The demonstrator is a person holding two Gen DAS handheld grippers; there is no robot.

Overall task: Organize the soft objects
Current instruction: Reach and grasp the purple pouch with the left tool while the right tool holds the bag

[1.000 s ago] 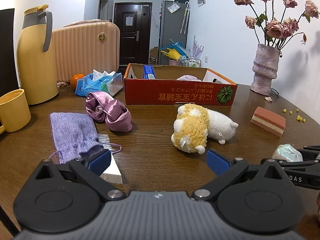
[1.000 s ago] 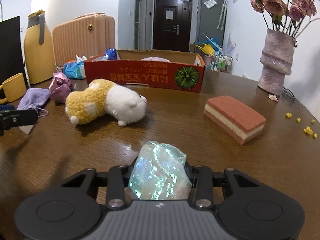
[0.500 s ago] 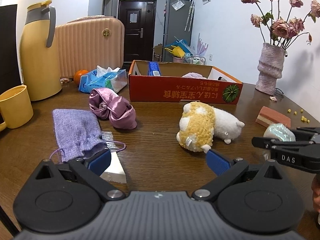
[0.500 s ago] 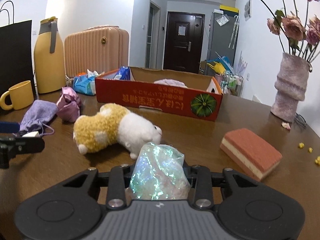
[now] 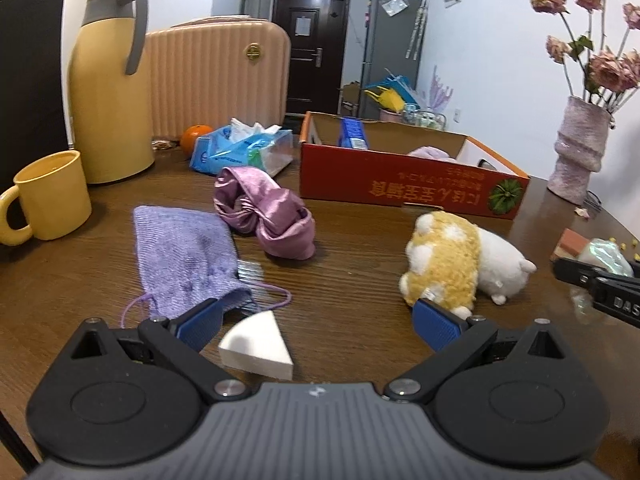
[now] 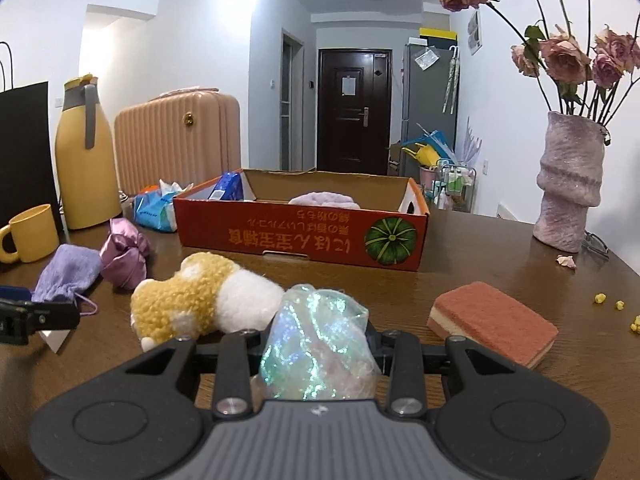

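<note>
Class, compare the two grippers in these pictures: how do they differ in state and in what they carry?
The left gripper has its jaws spread wide and holds nothing; the right gripper has its jaws closed on an iridescent pouch. The left one's jaws flank a white wedge sponge on the table; the right one is raised, facing the red box. Both are the same black build.
</note>
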